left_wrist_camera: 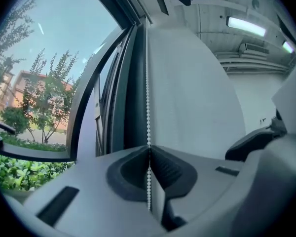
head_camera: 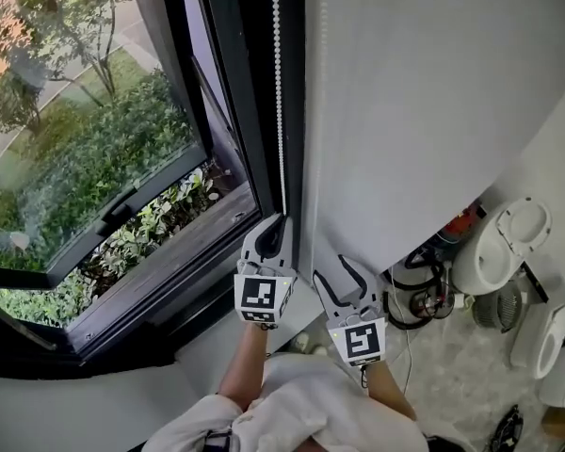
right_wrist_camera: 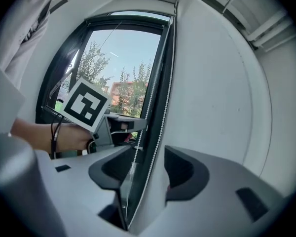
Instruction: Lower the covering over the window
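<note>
A white bead chain (head_camera: 279,83) hangs down the dark window frame (head_camera: 235,92). My left gripper (head_camera: 277,224) is shut on it, and in the left gripper view the chain (left_wrist_camera: 148,83) runs straight up out of the shut left gripper (left_wrist_camera: 148,149). Just right of it and lower, my right gripper (head_camera: 337,269) is open. In the right gripper view two chain strands (right_wrist_camera: 160,117) pass through the open right gripper (right_wrist_camera: 149,154), untouched by its pads. The left gripper's marker cube (right_wrist_camera: 86,105) shows beyond. The window glass (head_camera: 85,111) is uncovered; I see no blind fabric over it.
A white wall (head_camera: 433,111) stands right of the chain. Below it on the floor are white round appliances (head_camera: 504,243), a small fan (head_camera: 497,307) and dark cables (head_camera: 414,295). The dark sill (head_camera: 169,262) runs below the glass, with shrubs outside.
</note>
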Demonstrator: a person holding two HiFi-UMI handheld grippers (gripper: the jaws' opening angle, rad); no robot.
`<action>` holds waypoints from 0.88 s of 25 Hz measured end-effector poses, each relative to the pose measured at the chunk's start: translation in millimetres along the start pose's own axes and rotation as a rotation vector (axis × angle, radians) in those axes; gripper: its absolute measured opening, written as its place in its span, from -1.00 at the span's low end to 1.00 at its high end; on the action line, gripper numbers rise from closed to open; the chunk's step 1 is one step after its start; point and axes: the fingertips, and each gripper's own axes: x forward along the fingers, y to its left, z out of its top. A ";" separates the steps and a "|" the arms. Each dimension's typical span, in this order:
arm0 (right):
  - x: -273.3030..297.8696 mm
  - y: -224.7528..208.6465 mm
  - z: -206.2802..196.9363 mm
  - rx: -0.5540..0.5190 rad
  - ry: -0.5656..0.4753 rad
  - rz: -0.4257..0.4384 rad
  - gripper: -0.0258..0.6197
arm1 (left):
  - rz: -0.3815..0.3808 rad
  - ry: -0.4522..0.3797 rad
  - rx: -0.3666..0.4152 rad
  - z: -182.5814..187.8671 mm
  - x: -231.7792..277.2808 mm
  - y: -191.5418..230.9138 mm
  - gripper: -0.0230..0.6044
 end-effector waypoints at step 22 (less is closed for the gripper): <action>47.5 21.8 110.2 0.170 -0.340 0.224 -0.92 | -0.152 0.017 -0.078 -11.3 -59.3 -45.7 -0.87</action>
